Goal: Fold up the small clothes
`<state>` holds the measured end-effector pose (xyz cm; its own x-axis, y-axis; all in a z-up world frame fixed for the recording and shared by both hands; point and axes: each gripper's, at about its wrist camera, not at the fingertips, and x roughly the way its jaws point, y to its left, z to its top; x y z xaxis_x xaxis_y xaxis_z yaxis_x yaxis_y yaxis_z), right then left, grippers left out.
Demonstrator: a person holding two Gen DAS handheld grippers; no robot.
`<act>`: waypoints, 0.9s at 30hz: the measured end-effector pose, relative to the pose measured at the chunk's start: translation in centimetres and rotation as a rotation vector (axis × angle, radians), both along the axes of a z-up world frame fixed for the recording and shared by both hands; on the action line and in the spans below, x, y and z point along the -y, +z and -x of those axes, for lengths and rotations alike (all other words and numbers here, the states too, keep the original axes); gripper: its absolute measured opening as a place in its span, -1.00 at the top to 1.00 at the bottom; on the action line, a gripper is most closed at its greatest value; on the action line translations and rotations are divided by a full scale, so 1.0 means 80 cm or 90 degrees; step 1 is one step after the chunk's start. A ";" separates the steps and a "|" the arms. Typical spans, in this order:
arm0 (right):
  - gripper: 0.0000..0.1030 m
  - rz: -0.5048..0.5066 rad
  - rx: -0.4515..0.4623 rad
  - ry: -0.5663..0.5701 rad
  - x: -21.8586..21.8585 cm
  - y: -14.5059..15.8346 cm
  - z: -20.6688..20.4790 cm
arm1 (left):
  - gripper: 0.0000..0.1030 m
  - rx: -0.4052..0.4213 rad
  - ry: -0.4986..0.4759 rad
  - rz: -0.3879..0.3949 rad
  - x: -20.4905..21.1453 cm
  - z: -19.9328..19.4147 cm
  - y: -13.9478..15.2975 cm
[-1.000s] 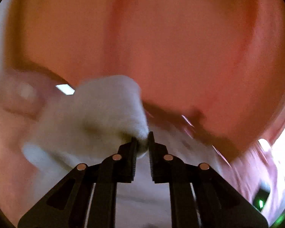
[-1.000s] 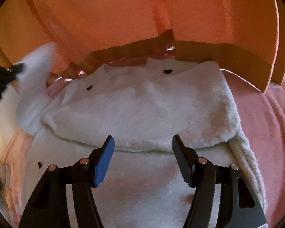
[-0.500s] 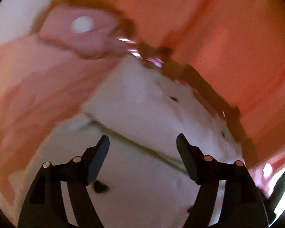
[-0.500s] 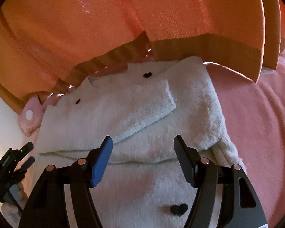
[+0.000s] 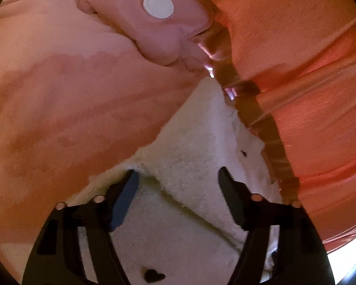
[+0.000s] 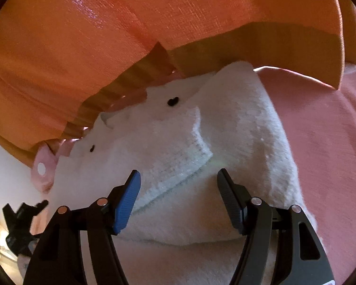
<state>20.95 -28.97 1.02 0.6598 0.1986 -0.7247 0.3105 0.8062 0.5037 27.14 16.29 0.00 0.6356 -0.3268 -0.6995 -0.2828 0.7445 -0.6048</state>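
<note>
A small white fleece garment (image 6: 225, 142) with tiny black hearts lies on a pink bed cover (image 6: 332, 142), both sleeves folded across its front. My right gripper (image 6: 178, 190) is open and empty, just above the folded sleeve cuff (image 6: 185, 163). My left gripper (image 5: 178, 190) is open and empty over the garment's (image 5: 197, 147) left edge. The left gripper also shows at the right wrist view's lower left (image 6: 21, 223).
An orange curtain (image 6: 154, 19) hangs right behind the garment and over its top edge. A pink pillow-like item with a white round button (image 5: 157, 6) lies at the garment's far left corner. The pink cover (image 5: 71, 95) spreads left and right.
My left gripper was shut on the white sleeve a second ago, laid it across the garment, opened and drew back to the left edge. My right gripper stayed open and moved slightly closer.
</note>
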 end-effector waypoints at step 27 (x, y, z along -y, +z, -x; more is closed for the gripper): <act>0.91 0.078 -0.061 0.016 0.019 0.002 0.019 | 0.67 -0.018 -0.044 -0.165 0.028 0.008 -0.010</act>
